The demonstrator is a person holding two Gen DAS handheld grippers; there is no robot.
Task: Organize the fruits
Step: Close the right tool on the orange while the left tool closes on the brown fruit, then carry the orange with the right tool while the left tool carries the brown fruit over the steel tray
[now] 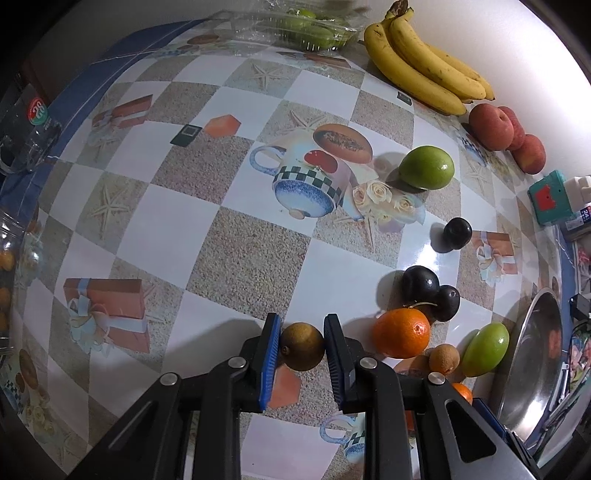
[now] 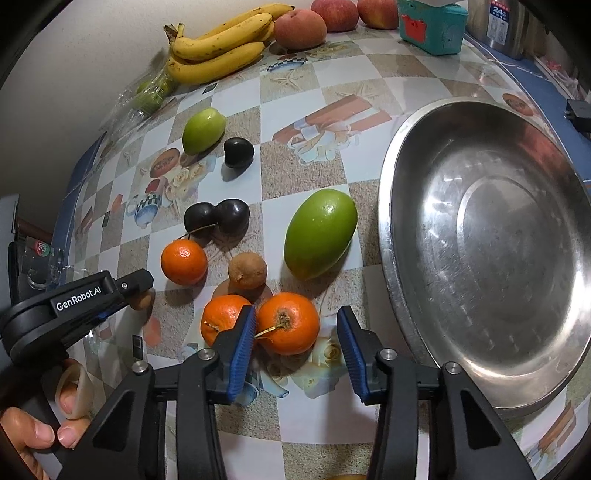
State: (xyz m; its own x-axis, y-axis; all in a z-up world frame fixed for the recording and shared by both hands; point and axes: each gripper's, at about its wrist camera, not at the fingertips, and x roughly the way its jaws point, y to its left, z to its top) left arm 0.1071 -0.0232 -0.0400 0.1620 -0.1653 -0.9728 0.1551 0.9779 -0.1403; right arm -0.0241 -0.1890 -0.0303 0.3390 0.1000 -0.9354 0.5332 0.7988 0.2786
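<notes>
My left gripper (image 1: 302, 345) is shut on a small brown round fruit (image 1: 302, 346), held just above the table. It also shows in the right wrist view (image 2: 142, 297), at the left. My right gripper (image 2: 295, 332) is open around an orange (image 2: 288, 323), its left finger between that orange and a second orange (image 2: 223, 319). A third orange (image 2: 183, 261), another brown fruit (image 2: 247, 270), a large green fruit (image 2: 320, 233), dark plums (image 2: 218, 218) and a steel bowl (image 2: 406, 177) lie beyond.
Bananas (image 2: 218, 44), peaches (image 2: 300, 28), a second green fruit (image 2: 203, 130) and a lone plum (image 2: 239, 152) sit farther back. A clear box of green fruit (image 1: 303, 27) stands at the far edge. A teal box (image 2: 432, 26) is behind the bowl.
</notes>
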